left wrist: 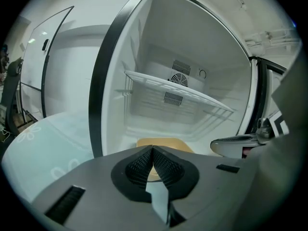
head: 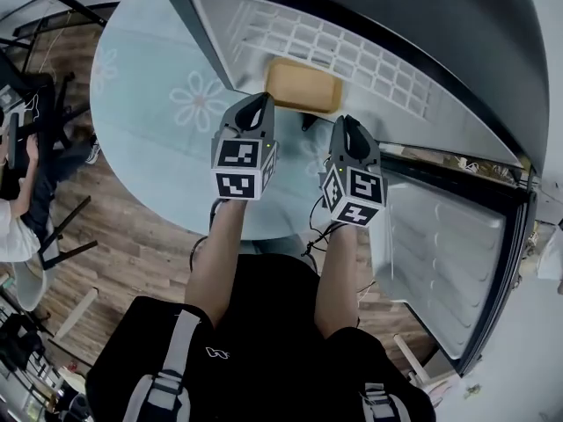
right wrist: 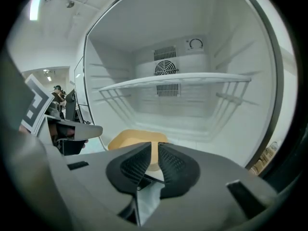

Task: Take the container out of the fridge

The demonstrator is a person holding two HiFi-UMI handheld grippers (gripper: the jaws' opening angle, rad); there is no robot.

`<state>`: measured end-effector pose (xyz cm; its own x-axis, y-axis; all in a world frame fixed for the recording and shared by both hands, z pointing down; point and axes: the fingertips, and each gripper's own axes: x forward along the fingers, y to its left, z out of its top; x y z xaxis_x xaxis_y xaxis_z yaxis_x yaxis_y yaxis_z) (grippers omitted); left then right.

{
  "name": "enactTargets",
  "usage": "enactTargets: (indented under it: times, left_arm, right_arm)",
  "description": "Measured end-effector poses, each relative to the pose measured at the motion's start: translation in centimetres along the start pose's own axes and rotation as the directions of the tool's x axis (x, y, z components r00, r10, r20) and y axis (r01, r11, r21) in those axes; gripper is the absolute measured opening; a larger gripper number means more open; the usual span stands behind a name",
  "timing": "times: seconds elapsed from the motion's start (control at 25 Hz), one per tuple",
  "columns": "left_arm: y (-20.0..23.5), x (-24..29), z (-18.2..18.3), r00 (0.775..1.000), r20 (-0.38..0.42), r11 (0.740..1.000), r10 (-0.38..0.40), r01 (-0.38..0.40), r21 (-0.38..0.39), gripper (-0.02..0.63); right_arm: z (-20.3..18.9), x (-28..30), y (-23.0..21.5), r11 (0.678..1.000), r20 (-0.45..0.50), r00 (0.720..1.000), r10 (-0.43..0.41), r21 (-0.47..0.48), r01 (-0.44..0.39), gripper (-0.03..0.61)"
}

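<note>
A shallow tan container [head: 303,86] sits on the white floor of the open fridge [head: 493,69], under the wire shelf. Both grippers hover side by side just in front of the opening, short of the container. My left gripper [head: 261,101] is shut with nothing in it; in the left gripper view its tips [left wrist: 152,149] meet in front of the container [left wrist: 168,143]. The right gripper [head: 348,123] is likewise shut and holds nothing; in the right gripper view it [right wrist: 158,146] points at the container [right wrist: 129,138], and only a thin slit shows between the pads.
A white wire shelf [head: 352,51] spans the fridge above the container. The fridge door [head: 440,262] stands open at the right. A round glass table [head: 158,104] with flower prints lies at the left, and a person [head: 13,209] sits beyond it.
</note>
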<state>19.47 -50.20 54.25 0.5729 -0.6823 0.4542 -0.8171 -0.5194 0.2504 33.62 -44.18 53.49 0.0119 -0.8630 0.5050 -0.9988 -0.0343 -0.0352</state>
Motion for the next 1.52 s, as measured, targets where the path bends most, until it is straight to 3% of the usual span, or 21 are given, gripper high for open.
enactTargets:
  times: [0.12,0.2,0.48,0.6,0.96,1.16,1.52]
  left_arm:
    - [0.1,0.7,-0.2,1.0,-0.013,1.0,0.01,-0.01,-0.005,0.016]
    - [0.3,1.2,-0.5,0.999,-0.03,1.0,0.01,-0.011,-0.015,0.078]
    - [1.6,2.6,-2.2,0.994,-0.094,0.998,0.051,-0.054,-0.024,0.078]
    - [2.0,3.1,-2.9,0.99,-0.122,0.997,0.064,-0.068,-0.027,0.078]
    - [2.0,3.6,-4.3,0.983,-0.175,0.997,0.057,-0.064,-0.036,0.077]
    - [1.7,3.2,-3.9,0.987,-0.155,0.997,0.039,-0.049,-0.059,0.058]
    - [1.3,0.5,-3.1,0.995,-0.097,0.997,0.025,-0.032,-0.071,0.038]
  right_arm:
    - [-0.3,0.9,-0.9,1.0,-0.017,1.0,-0.005,0.011,0.005,0.049]
    - [-0.5,1.6,-1.3,1.0,-0.027,1.0,-0.009,0.018,0.01,0.048]
    - [-1.0,4.0,-2.4,0.999,-0.058,0.998,-0.023,0.033,0.025,0.049]
    - [-1.5,5.0,-2.8,0.999,-0.08,0.997,-0.022,0.044,0.026,0.078]
    - [-3.3,6.3,-1.5,0.997,-0.132,0.991,0.025,0.072,-0.015,0.087]
    - [-4.1,5.8,-1.0,0.994,-0.161,0.985,0.063,0.101,-0.048,0.071]
    - [-3.5,2.9,0.0,0.993,-0.121,0.991,0.053,0.109,-0.04,0.051]
